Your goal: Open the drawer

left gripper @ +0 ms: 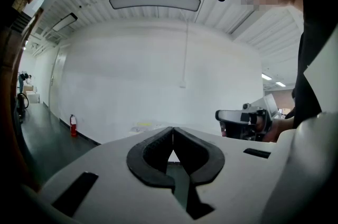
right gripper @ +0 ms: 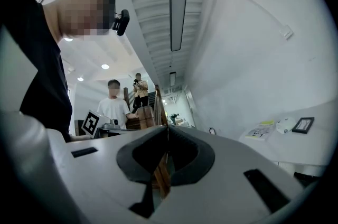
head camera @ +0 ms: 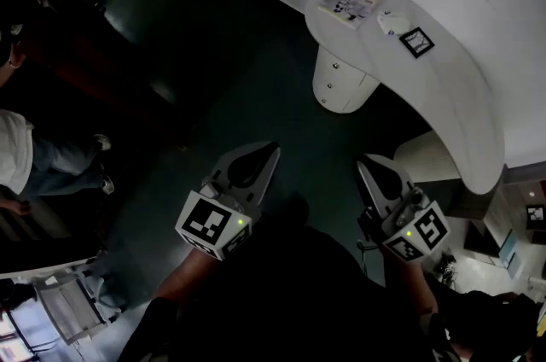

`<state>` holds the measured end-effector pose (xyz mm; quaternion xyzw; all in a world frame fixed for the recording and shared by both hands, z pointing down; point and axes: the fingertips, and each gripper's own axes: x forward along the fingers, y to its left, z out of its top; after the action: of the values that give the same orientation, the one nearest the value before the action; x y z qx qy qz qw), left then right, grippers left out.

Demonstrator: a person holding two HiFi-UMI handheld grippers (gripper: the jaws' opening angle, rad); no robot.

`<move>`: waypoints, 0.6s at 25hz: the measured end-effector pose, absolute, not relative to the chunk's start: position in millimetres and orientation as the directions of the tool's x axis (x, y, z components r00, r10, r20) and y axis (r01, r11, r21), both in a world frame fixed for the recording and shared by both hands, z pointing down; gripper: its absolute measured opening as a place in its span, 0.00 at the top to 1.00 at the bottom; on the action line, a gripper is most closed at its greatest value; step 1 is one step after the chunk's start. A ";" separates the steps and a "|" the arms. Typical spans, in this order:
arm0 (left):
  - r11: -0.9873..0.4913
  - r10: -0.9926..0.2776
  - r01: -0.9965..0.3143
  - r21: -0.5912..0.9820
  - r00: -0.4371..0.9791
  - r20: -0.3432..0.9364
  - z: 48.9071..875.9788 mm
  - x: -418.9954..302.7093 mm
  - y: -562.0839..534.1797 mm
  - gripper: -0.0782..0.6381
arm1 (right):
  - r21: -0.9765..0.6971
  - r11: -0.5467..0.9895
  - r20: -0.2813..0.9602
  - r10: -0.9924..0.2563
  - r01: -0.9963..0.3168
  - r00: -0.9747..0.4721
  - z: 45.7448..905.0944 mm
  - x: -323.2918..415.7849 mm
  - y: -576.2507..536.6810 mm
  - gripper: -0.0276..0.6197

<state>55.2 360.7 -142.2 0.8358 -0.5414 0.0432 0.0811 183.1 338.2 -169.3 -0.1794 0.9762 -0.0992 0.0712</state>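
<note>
**Both grippers closed and empty, drawer unit not yet reached**

Nearest, the left gripper (head camera: 271, 148) and the right gripper (head camera: 362, 163) are held side by side above the dark floor (head camera: 256, 70). The jaws of each are pressed together with nothing between them. Beyond them, well apart, the white drawer unit (head camera: 341, 83) stands under the near edge of the curved white counter (head camera: 461, 104). Its fronts carry what seem to be small knobs, but they are too tiny to be sure. On the counter's far end lie a leaflet (head camera: 348, 2) and a black-framed marker card (head camera: 416, 42).

In my judgement, the risk is arriving with closed jaws: they would push against the knob instead of taking it. A shallow pinch on such a small knob could also slip off during the pull.
</note>
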 end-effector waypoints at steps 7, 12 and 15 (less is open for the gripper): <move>-0.419 -0.890 -0.904 0.089 0.428 0.155 -142.0 44.1 312.0 0.87 | -0.236 0.906 -0.091 -0.381 -0.352 -0.920 -166.2 171.0 296.5 0.93; -0.460 -0.871 -0.882 0.103 0.470 0.143 -140.8 21.3 269.8 0.87 | -0.227 0.888 -0.084 -0.427 -0.400 -0.900 -166.8 148.1 260.0 0.93; -0.500 -0.848 -0.859 0.104 0.511 0.140 -148.6 2.8 235.1 0.87 | -0.227 0.868 -0.083 -0.470 -0.442 -0.879 -175.1 129.6 230.1 0.93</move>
<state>2.8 235.1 -148.6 0.8654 -0.4933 0.0352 0.0802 129.6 230.1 -175.1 -0.2365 0.9639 -0.1013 0.0679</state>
